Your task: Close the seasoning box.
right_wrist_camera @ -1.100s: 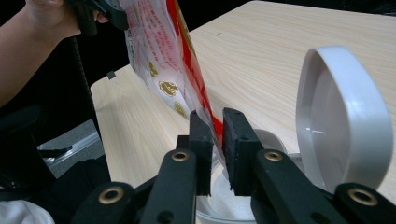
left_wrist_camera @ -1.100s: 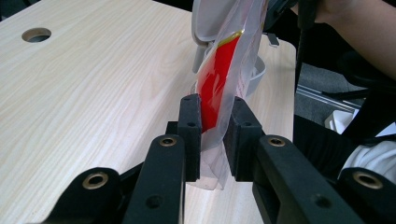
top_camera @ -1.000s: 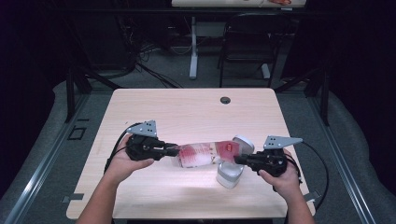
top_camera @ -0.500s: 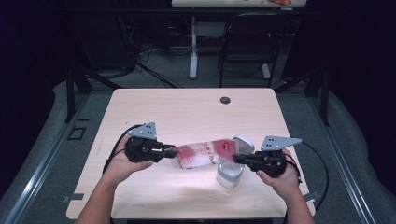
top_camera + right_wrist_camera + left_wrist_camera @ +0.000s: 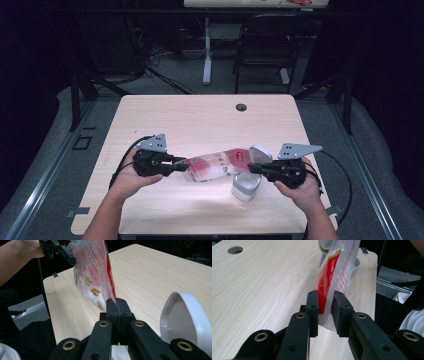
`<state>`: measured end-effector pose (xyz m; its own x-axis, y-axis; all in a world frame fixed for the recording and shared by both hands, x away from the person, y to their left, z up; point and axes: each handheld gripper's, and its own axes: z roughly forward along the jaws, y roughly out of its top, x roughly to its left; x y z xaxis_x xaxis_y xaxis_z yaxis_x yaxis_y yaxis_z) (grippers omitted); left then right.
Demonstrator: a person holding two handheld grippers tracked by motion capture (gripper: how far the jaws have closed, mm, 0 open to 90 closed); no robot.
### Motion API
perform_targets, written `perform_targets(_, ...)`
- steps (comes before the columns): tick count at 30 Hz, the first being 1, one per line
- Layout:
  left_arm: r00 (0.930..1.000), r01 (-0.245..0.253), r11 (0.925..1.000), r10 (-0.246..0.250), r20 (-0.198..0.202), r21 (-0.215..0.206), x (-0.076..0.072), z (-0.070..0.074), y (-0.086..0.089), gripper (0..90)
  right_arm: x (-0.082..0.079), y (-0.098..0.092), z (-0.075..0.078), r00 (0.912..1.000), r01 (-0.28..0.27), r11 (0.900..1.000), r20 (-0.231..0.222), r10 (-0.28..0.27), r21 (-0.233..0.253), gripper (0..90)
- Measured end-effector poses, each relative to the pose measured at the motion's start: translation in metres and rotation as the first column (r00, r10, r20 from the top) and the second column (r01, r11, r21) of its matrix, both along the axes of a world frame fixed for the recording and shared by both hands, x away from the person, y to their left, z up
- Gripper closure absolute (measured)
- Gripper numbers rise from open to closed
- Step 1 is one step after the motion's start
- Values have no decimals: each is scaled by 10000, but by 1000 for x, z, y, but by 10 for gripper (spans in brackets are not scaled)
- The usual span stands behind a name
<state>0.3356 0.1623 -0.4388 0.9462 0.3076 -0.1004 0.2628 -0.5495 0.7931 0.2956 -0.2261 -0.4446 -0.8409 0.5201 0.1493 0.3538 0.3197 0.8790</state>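
Held the snack bag (image 5: 216,166) taut between both: left hand-held gripper (image 5: 181,165) and right hand-held gripper (image 5: 253,169) each clamped on an end. Best pulled evenly over the white container (image 5: 246,186).

Plastic bag (image 5: 216,165): clear film, printed in red with small gold emblems and red lettering, a solid red band along one edge. Held off the table, stretched lengthways between both grippers, its long axis running left to right across the near half of the tabletop. Left end pinched in the left gripper (image 5: 325,312), film standing on edge between the jaws. Right end, a thin edge, clamped in the right gripper (image 5: 116,305). The middle bulges and sags slightly; contents not discernible.
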Motion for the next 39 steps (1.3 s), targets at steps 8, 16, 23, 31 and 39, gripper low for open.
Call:
perform_targets(8,9998,-201,9998,201,-65,3,-1,-11,8,765,4,12,9,9997,-200,9982,135,208,-569,900)
perform_targets(16,9989,-448,9990,448,-97,-1,-2,-22,19,764,9,25,11,9993,-343,9963,85,351,-787,900)
perform_targets(23,9977,-644,9979,645,-231,21,-2,-37,27,760,13,38,10,9985,-550,9923,-4,552,-1111,900)
perform_targets(31,9966,-747,9969,755,-339,235,-1,-45,27,746,14,46,13,9979,-615,9868,119,640,-1499,900)
perform_targets(39,9957,-743,9962,766,-519,453,2,-58,22,741,13,49,9,9980,-578,9812,152,616,-1844,900)
